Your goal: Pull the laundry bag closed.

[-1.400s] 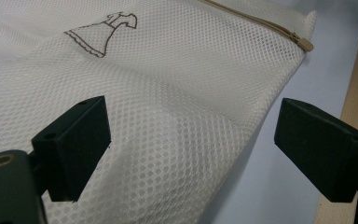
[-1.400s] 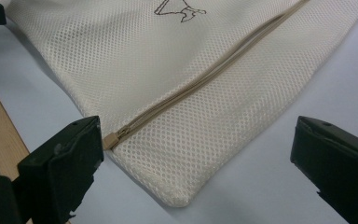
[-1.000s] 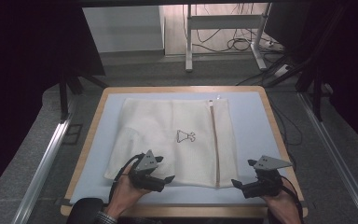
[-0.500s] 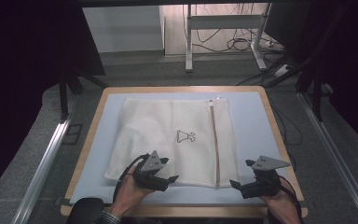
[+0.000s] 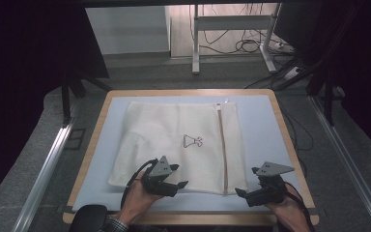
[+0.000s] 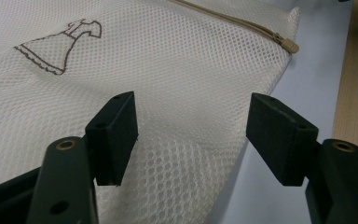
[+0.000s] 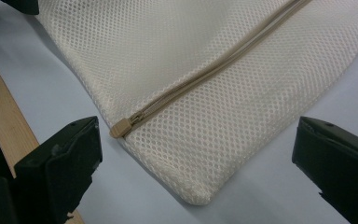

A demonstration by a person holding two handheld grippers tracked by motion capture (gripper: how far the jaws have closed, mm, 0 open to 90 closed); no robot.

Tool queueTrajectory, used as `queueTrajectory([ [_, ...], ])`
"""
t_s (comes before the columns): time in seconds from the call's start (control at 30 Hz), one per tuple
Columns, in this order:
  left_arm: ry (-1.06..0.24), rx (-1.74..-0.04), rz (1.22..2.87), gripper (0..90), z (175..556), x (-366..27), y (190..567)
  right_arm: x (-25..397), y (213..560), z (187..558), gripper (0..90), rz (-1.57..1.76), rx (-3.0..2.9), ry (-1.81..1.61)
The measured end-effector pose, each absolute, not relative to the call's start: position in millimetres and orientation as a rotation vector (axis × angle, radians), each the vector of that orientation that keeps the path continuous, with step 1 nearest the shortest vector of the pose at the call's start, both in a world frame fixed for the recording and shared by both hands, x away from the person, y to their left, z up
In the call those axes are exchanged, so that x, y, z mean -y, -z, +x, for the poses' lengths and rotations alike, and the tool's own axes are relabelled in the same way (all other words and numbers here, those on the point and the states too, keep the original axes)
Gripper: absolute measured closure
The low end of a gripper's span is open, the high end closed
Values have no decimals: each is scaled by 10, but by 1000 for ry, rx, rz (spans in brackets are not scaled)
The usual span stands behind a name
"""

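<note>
Cream mesh laundry bag (image 5: 174,145): lies flat on the pale blue table mat (image 5: 263,130), inside the wooden table rim (image 5: 290,145), its near edge towards me. Printed dress motif (image 5: 193,141) near its middle; tan zipper (image 5: 221,145) running front to back along its right side, with the zipper pull (image 7: 123,126) at the near end.

Left gripper (image 5: 178,184): in my left hand, jaws apart, empty, hovering over the bag's near edge left of the zipper, probably placed to take hold of that hem.

Right gripper (image 5: 241,193): in my right hand, jaws wide apart, empty, low over the mat just beside the bag's near right corner (image 7: 200,198). I judge it set there because the pull sits close by, ready for pinching.
</note>
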State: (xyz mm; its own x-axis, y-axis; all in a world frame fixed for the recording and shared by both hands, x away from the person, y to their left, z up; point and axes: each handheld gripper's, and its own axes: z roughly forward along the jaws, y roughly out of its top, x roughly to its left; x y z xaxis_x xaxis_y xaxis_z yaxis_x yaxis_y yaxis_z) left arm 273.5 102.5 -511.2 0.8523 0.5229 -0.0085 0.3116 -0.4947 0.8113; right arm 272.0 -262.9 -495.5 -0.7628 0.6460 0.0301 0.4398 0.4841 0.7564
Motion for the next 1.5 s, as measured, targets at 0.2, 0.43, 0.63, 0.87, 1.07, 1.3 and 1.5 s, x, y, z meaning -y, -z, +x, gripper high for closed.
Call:
queueTrajectory([
  [0.2, -294, -598, 2125, 368, 2759, -994, 5123, 2615, 4964, 2728, 18, 946, -2484, -1160],
  [0.43, -260, -562, 2133, 428, 2776, -886, 5135, 2589, 4992, 2746, 20, 961, -2509, -1123],
  [0.63, -226, -523, 2139, 500, 2803, -755, 5154, 2547, 4985, 2726, 42, 930, -2513, -1094],
  [0.87, -210, -499, 2154, 559, 2845, -649, 5190, 2499, 4955, 2680, 134, 842, -2532, -1070],
  [1.07, -205, -504, 2155, 557, 2865, -638, 5210, 2410, 4956, 2644, 269, 746, -2547, -998],
  [1.3, -210, -509, 2162, 567, 2874, -646, 5217, 2301, 4958, 2626, 436, 671, -2574, -985],
  [1.5, -210, -519, 2153, 570, 2881, -659, 5213, 2193, 4960, 2624, 579, 609, -2613, -1007],
])
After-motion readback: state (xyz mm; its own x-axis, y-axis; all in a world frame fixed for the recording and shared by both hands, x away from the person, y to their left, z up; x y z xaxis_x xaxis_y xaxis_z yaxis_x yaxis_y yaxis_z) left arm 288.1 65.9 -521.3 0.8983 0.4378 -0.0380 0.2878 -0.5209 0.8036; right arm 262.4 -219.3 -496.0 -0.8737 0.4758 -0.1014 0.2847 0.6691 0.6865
